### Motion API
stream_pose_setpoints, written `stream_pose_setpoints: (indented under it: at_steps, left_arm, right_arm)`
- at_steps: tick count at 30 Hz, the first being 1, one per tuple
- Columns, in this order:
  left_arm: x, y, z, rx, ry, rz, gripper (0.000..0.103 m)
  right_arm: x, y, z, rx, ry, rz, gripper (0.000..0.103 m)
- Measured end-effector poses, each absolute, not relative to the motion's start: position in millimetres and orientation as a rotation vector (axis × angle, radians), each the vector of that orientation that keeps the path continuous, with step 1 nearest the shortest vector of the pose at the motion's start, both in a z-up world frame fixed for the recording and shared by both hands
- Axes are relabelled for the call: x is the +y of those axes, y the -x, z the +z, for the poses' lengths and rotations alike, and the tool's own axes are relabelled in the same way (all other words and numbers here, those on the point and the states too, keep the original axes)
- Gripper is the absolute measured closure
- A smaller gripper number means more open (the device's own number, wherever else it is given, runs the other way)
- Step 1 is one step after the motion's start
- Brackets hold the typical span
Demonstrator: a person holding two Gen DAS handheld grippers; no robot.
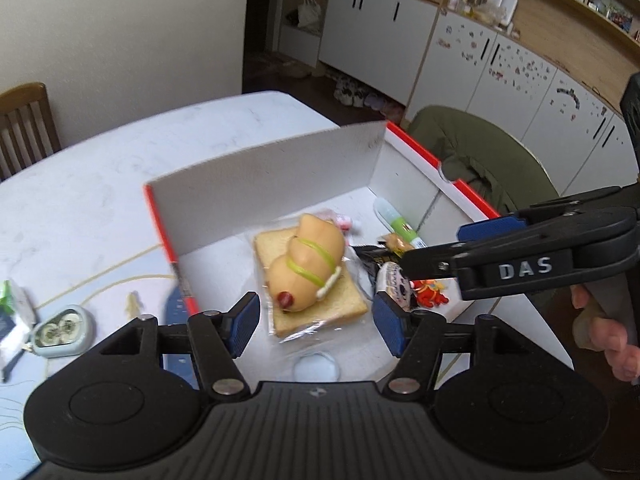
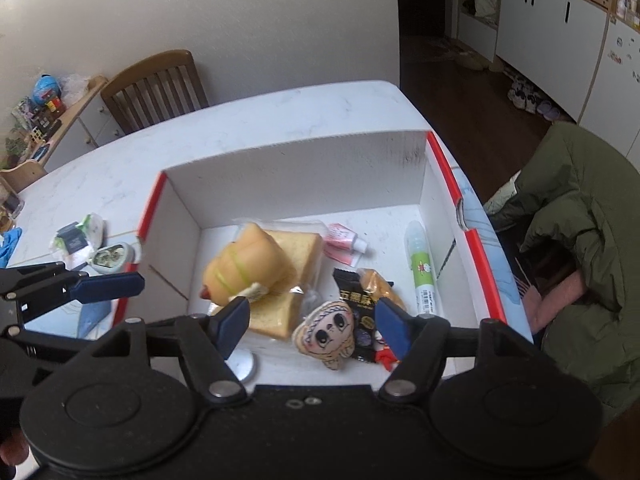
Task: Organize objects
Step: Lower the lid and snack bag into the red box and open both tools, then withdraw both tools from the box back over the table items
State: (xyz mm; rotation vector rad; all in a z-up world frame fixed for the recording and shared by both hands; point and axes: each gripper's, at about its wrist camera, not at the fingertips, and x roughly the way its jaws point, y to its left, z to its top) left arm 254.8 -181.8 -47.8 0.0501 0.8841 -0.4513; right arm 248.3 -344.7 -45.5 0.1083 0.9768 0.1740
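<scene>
Already the white box (image 2: 304, 168) with red edges holds most of the things: a bagged slice of bread (image 2: 292, 276) with a soft hot-dog toy (image 2: 240, 268) lying on top of it, a small pink tube (image 2: 344, 242), a green-labelled glue stick (image 2: 422, 268) by the right wall, a black snack packet (image 2: 356, 312) and a little plush face (image 2: 326, 334) near the front. Still out on the surface (image 2: 248, 120), left of the box, are a pale blue tin (image 1: 60, 330) and a green-and-white packet (image 2: 80, 236).

The left claw (image 1: 316, 326) hangs wide open over the bread and grips nothing. The right claw (image 2: 312, 328) is open too, empty, above the plush face and the black packet.

The tin looks the likeliest next pick (a judgement only). It appears rigid, light and smooth-sided, so it could slip; closing the pads across its narrower width, low on the sides, seems safest. The packet beside it looks thin and crinkly, best pinched at an edge. The bread's clear bag looks slick, and the hot-dog toy resting on it might roll if the box is jostled.
</scene>
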Motion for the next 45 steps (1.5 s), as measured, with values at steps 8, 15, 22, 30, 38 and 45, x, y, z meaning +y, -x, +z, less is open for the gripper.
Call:
stream_pose_setpoints:
  at_steps: [8, 15, 22, 30, 38, 45]
  left_arm:
    - [-140, -237, -31, 0.835, -0.005, -0.429, 0.042]
    - [-95, -222, -22, 0.807, 0.017, -0.411, 0.041]
    - [-39, -209, -20, 0.796, 0.030, -0.372, 0.032]
    - [22, -205, -29, 0.806, 0.034, -0.311, 0.020]
    - [70, -215, -42, 0.809, 0.024, -0.284, 0.009]
    - [104, -240, -65, 0.813, -0.007, -0.276, 0.003]
  right_arm:
    - [-326, -230, -27, 0.918, -0.086, 0.207, 0.031]
    - [-292, -216, -18, 0.873, -0.059, 0.244, 0.021]
    - [-243, -210, -13, 0.845, -0.001, 0.331, 0.012]
    - [-178, -212, -16, 0.832, 0.090, 0.479, 0.003]
    - [-115, -229, -29, 0.838, 0.236, 0.574, 0.003]
    - [-71, -252, -55, 0.858, 0.400, 0.661, 0.003]
